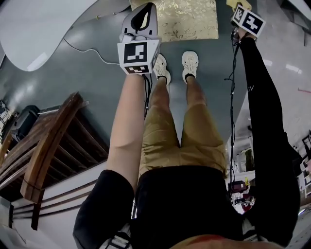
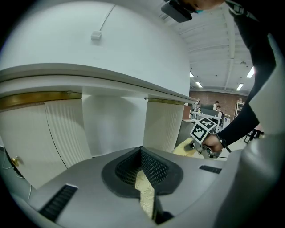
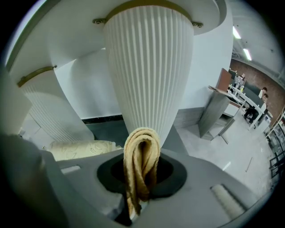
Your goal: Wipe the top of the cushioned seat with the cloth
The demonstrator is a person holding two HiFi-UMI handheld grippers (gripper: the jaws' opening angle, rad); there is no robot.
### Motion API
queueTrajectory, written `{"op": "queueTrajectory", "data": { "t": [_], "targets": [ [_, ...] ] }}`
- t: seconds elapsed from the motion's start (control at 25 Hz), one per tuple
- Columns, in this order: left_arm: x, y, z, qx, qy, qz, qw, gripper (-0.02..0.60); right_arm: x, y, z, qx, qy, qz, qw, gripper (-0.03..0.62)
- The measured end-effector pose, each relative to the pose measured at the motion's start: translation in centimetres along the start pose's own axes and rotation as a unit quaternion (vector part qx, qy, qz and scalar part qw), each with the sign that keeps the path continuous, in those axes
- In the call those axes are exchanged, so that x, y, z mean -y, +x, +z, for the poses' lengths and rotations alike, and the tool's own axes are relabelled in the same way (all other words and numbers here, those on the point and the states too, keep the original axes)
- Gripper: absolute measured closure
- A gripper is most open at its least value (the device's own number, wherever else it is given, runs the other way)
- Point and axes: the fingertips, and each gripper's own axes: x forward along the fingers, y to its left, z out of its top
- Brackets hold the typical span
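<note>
Head view: the cushioned seat (image 1: pixel 190 20) lies on the grey floor (image 1: pixel 87 63) at 12 o'clock, just ahead of the person's white shoes (image 1: pixel 190 63). It is a flat gold pad with a leaf pattern, nearly square, top face up. Its near edge runs from 9 to 3 o'clock and its sides run away toward 12.

The left gripper (image 1: pixel 144 13) is held out over the seat's near left corner and points toward 12 o'clock. In the left gripper view its jaws meet at the tips and grip nothing. A strip of the patterned seat shows through the gap behind the tips.

The right gripper (image 1: pixel 241 10) is at 1 o'clock, off the seat's right edge, on a black-sleeved arm (image 1: pixel 265 112). In the right gripper view its jaws are closed on the cloth (image 3: pixel 141 164), a tan cloth folded into a narrow loop. The loop stands up out of the jaws with its long axis from 6 to 12 o'clock, the rounded fold at 12. In that view the seat's padded edge lies at 9 o'clock of the cloth, apart from it, and a ribbed white pedestal (image 3: pixel 149 67) rises behind the cloth.

A dark wooden chair (image 1: pixel 46 151) stands at 8 o'clock in the head view, well apart from the seat.
</note>
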Motion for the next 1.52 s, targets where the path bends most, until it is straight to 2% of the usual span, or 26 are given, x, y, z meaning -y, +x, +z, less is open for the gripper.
{"op": "queueTrajectory", "data": {
  "t": [0.2, 0.32, 0.44, 0.6, 0.76, 0.84, 0.92, 1.08, 1.2, 1.52],
  "targets": [
    [-1.6, -1.2, -0.2, 0.006, -0.002, -0.001, 1.0000, 0.575, -3.4, -2.1, 0.0, 0.019, -0.010, 0.035, 0.999, 0.539],
    [-3.3, -2.7, -0.4, 0.008, -0.004, 0.002, 1.0000, 0.574, -8.1, -3.6, -0.2, 0.027, -0.040, 0.070, 0.996, 0.539],
    [-5.6, -4.5, -1.0, 0.011, -0.006, 0.010, 0.9999, 0.574, -14.7, -5.0, -1.1, 0.032, -0.062, 0.125, 0.990, 0.539],
    [-8.8, -6.8, -1.8, 0.013, -0.013, 0.026, 0.9995, 0.574, -25.5, -6.8, -2.4, 0.031, -0.059, 0.234, 0.970, 0.539],
    [-11.8, -8.8, -2.9, 0.013, -0.022, 0.042, 0.9988, 0.574, -36.7, -8.3, -5.7, -0.006, -0.048, 0.347, 0.937, 0.539],
    [-12.8, -9.8, -3.5, 0.011, -0.023, 0.048, 0.9985, 0.575, -41.2, -7.9, -8.4, -0.043, -0.057, 0.369, 0.927, 0.539],
    [-13.2, -10.4, -4.0, 0.010, -0.025, 0.049, 0.9984, 0.574, -43.5, -6.5, -10.9, -0.075, -0.074, 0.355, 0.929, 0.539],
    [-13.4, -10.7, -4.5, 0.011, -0.035, 0.052, 0.9980, 0.574, -42.5, -4.0, -12.5, -0.094, -0.083, 0.288, 0.949, 0.539],
    [-12.9, -10.6, -4.5, 0.012, -0.036, 0.051, 0.9980, 0.574, -40.1, -3.8, -12.0, -0.093, -0.065, 0.273, 0.955, 0.539],
    [-8.9, -8.1, -2.9, 0.016, -0.029, 0.031, 0.9990, 0.574, -28.3, -2.5, -9.4, -0.075, -0.052, 0.211, 0.973, 0.539]
  ]
}}
